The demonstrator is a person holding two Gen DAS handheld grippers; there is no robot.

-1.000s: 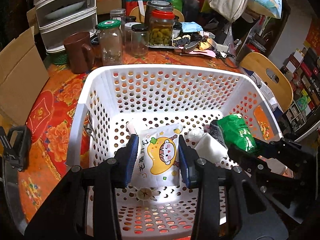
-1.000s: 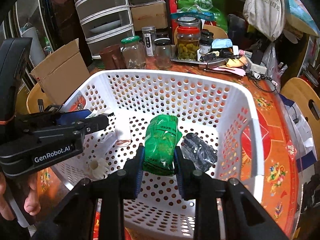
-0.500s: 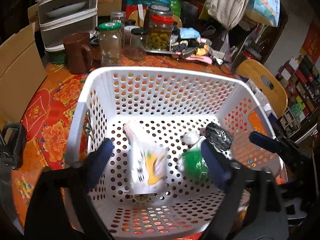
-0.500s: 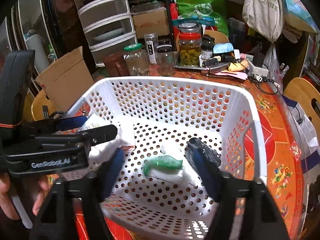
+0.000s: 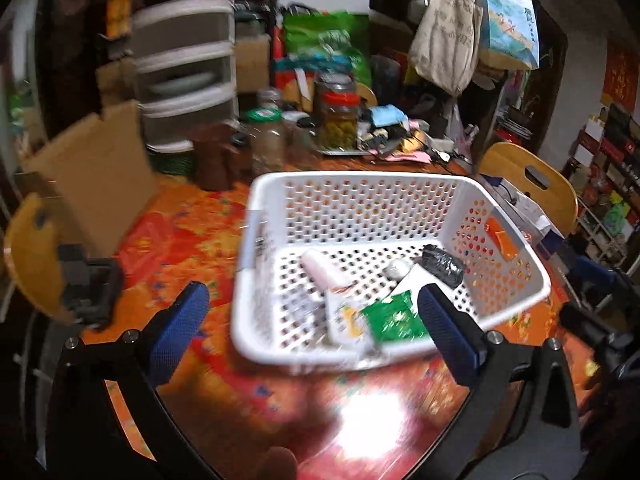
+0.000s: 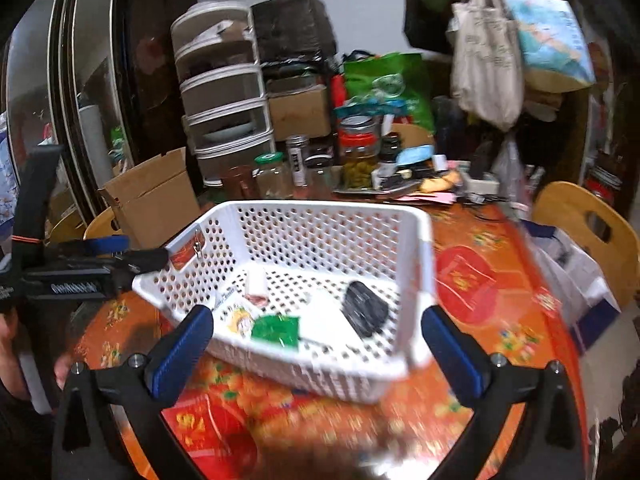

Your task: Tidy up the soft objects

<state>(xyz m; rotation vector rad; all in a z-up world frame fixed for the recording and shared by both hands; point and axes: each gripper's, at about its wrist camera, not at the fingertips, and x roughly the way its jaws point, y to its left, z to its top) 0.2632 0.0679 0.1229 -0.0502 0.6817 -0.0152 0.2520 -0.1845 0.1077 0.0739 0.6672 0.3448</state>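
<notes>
A white perforated basket [image 5: 360,188] [image 6: 416,280] stands on the orange floral table. Inside lie a green packet [image 5: 394,318] [image 6: 276,330], a white pouch with a yellow cartoon [image 5: 344,320] [image 6: 238,318], a black bundle [image 5: 442,266] [image 6: 366,310], a white roll [image 5: 324,270] [image 6: 256,280] and a white flat pack [image 6: 324,318]. My left gripper [image 5: 314,334] is open and empty, held back above the basket's near rim. My right gripper [image 6: 318,354] is open and empty, also back from the near rim. The left gripper shows in the right wrist view [image 6: 92,264].
Glass jars [image 5: 338,120] [image 6: 360,152], a brown mug [image 5: 212,160], a drawer unit [image 5: 184,80] and a cardboard box [image 5: 96,176] crowd the table's far side. Wooden chairs [image 5: 528,184] [image 6: 592,236] stand at the right. Bags [image 5: 448,28] hang behind.
Both grippers opened, dropped the cartoon pouch and green packet into the basket, then pulled back and up out of it.
</notes>
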